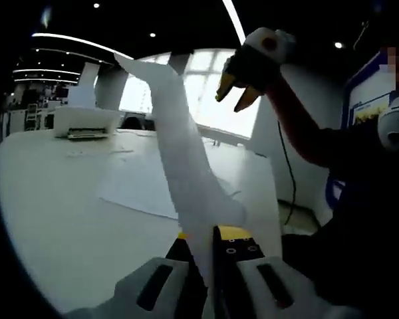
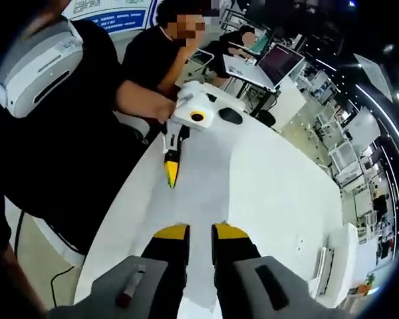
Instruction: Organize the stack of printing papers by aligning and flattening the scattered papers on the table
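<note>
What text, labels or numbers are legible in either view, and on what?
None legible.
Wall poster behind the person, right gripper view: blue with white lettering, too blurred to read.
Board at the right of the left gripper view: blue frame, yellow marks, unreadable.
Printer, sheet of paper, both tools: no readable markings.

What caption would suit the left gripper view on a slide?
Left hand-held gripper lifts a paper sheet above the white table, right hand-held gripper open beside it.

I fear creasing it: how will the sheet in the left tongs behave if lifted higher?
Probably floppy: the sheet of paper, pinched at one edge by the left tongs, already curves and twists. Likely very light, so it may sway. The clamped edge could crease.
</note>
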The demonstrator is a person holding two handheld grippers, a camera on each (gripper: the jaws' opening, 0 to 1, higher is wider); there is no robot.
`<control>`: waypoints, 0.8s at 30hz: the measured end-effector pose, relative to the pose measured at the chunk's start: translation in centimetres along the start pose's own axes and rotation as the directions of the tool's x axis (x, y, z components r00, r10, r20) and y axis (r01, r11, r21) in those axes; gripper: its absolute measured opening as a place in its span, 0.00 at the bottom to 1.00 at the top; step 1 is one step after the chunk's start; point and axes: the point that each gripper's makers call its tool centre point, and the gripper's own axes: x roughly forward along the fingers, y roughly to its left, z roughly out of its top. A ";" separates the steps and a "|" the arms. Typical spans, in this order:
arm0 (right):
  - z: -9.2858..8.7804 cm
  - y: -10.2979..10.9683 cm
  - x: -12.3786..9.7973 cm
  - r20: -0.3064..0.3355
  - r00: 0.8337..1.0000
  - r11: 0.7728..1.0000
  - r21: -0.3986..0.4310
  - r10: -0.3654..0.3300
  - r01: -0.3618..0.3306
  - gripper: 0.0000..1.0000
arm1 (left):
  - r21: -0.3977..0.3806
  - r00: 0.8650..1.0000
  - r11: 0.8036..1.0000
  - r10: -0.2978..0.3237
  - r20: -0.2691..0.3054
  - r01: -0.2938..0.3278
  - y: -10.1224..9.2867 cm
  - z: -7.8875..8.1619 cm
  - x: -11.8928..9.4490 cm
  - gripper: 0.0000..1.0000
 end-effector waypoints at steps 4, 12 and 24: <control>-0.3 -0.3 -0.6 0.023 0.999 0.999 0.024 -0.041 0.040 0.09 | -0.018 1.000 1.000 0.015 -0.018 -0.016 0.4 -0.3 -0.2 0.05; -1.3 -0.5 -1.5 0.051 0.994 0.994 0.068 -0.092 0.088 0.08 | -0.050 0.998 0.998 0.029 -0.049 -0.031 0.9 -0.9 -0.4 0.05; -3.3 -0.8 -2.4 0.090 0.978 0.973 0.152 -0.189 0.174 0.08 | -0.046 0.997 0.997 0.065 -0.052 -0.067 1.4 -0.9 -1.5 0.05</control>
